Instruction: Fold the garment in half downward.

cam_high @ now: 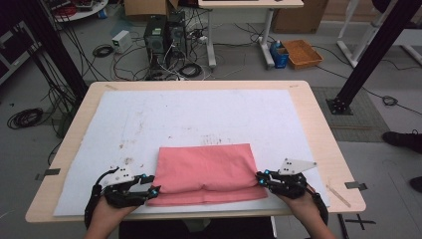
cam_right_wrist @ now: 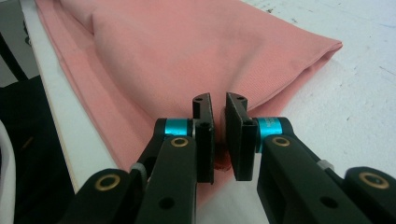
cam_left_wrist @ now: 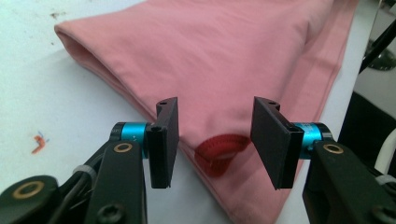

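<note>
A folded pink cloth [cam_high: 206, 169] lies on the white mat near the table's front edge. My left gripper [cam_high: 155, 189] sits at its front left corner. In the left gripper view the jaws [cam_left_wrist: 217, 105] stand apart over the cloth [cam_left_wrist: 224, 56], with a dark red stitched patch [cam_left_wrist: 222, 151] lying between them, and the pads do not press on it. At the cloth's right edge my right gripper [cam_high: 260, 177] is nearly closed. In the right gripper view its jaws [cam_right_wrist: 218, 100] pinch a fold of the cloth [cam_right_wrist: 187, 51].
The white mat [cam_high: 199, 114] covers most of the wooden table [cam_high: 318, 129]. A thin stick [cam_high: 338, 194] lies by the front right corner. On the floor beyond are computer towers [cam_high: 155, 32], cables and an orange basket [cam_high: 302, 53]. Black frame posts [cam_high: 368, 55] stand at both sides.
</note>
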